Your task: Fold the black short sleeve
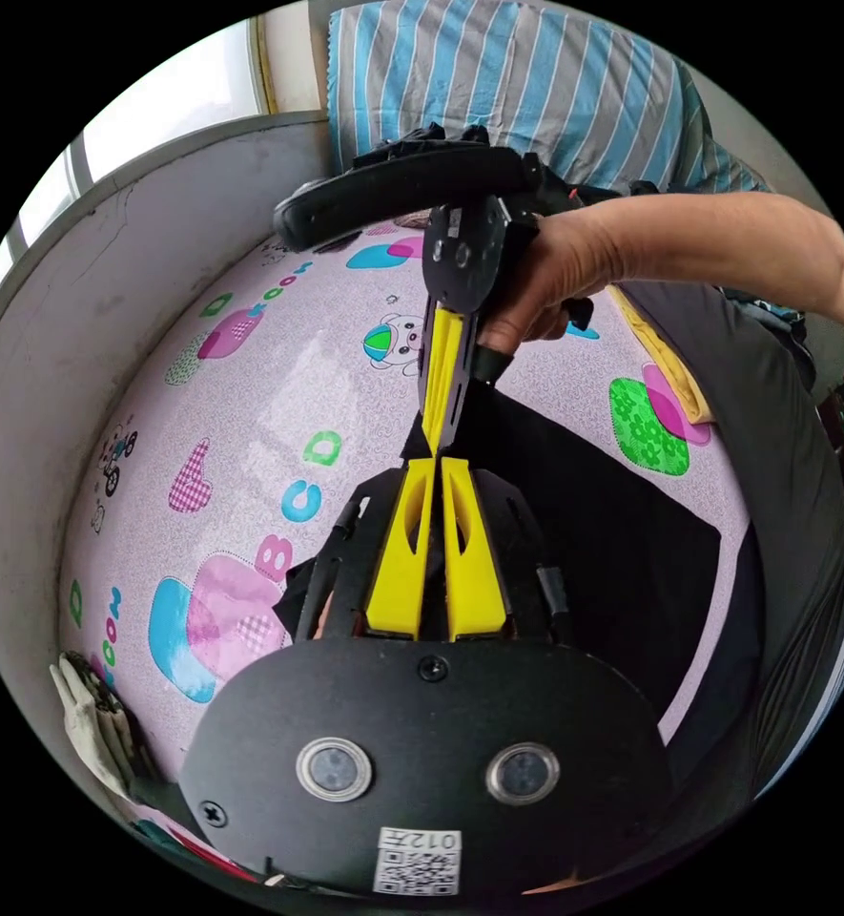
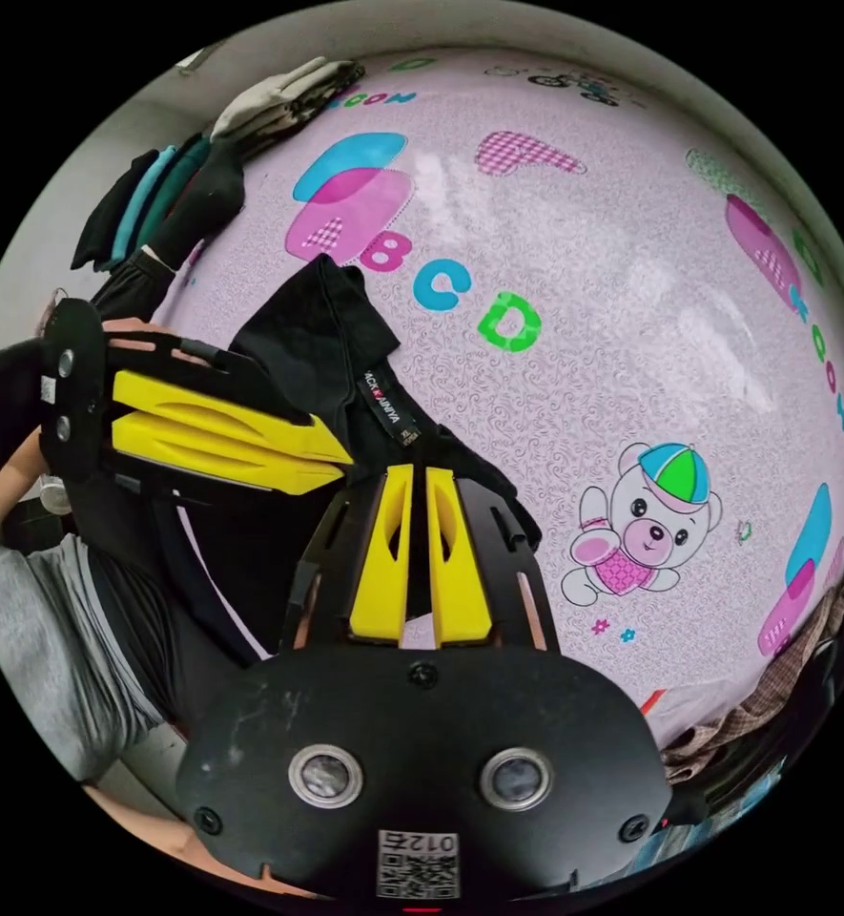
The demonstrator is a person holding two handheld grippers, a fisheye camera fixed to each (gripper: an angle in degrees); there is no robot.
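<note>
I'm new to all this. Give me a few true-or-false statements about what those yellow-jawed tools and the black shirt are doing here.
1. Both grippers, left gripper and right gripper, meet at the black shirt. True.
2. The shirt lies on a plain white sheet. False: it lies on a pink cartoon-printed mat.
3. The jaws of both grippers are spread wide. False: they are nearly closed on the fabric.
4. A printed bear shows on the mat. True.

Left gripper [image 1: 436, 468], black-framed with yellow fingers [image 1: 398, 558], is nearly closed, tips converging. Right gripper [image 2: 412, 475], of the same build, has its yellow fingers [image 2: 383, 553] close together and parallel. Each appears in the other's view, tip to tip. A bare hand [image 1: 545, 277] grips the right gripper's handle, forearm extended.
</note>
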